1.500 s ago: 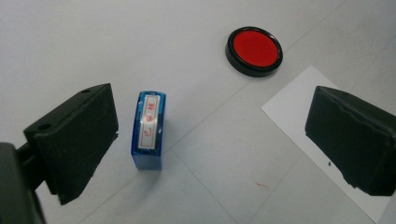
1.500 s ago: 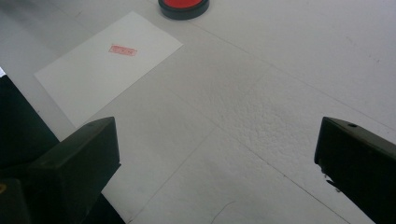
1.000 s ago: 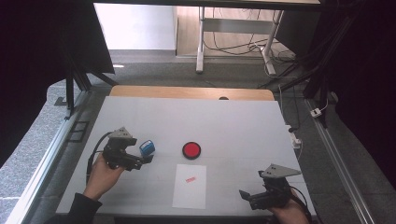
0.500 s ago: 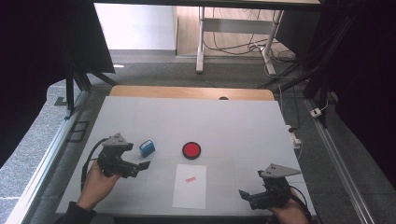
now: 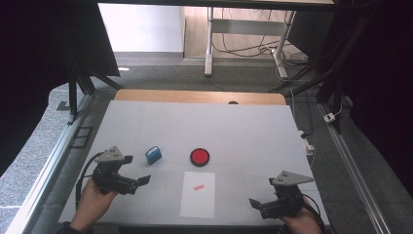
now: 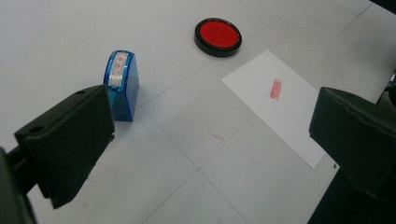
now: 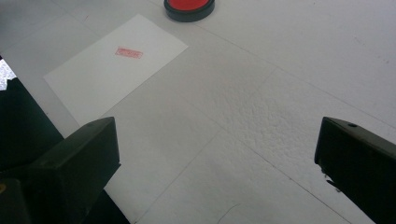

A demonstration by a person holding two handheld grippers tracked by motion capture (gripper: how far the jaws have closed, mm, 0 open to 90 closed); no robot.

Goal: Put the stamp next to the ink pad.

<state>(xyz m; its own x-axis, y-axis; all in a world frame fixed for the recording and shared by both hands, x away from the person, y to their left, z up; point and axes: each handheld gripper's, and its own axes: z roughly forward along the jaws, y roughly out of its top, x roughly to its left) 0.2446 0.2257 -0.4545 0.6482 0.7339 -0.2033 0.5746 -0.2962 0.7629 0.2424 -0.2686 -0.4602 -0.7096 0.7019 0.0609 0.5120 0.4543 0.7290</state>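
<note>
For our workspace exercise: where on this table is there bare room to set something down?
The far half of the table, beyond the blue stamp and red ink pad, is bare. So is the right side past the paper. The stamp, pad and paper cluster is crowded.

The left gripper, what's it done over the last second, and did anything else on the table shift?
The left gripper has let go of the blue stamp and drawn back toward the person, jaws open; the stamp now stands free on the table. The right gripper, red ink pad and stamped paper stayed where they were.
</note>
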